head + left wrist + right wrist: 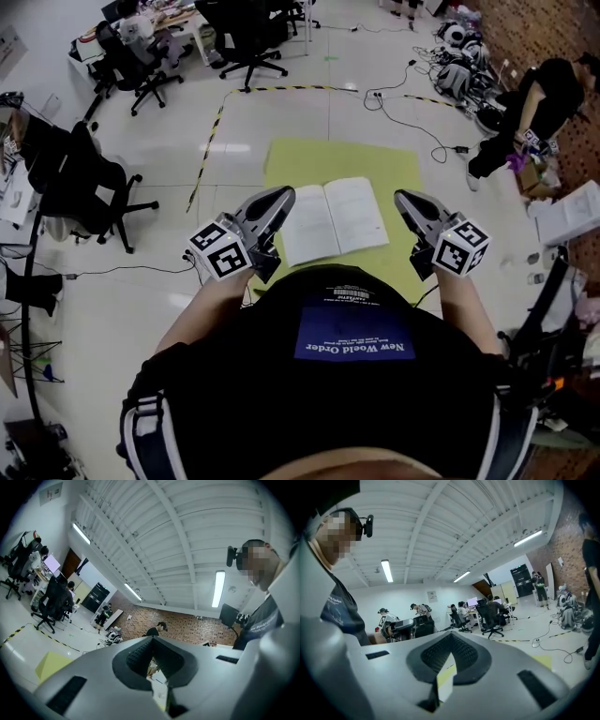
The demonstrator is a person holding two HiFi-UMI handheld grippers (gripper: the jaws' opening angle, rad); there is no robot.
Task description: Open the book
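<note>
Both closed, empty: left hand-held gripper (284, 194), right hand-held gripper (401, 196).

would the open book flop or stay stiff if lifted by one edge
The book lies open and looks thin, so it would probably sag at the spine. Pushed flat, it likely slides rather than tips, though the mat may drag.

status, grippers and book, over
Left gripper shut, empty, left of book. Right gripper shut, empty, on its right. Book lies open on yellow mat. Nothing in the way.
</note>
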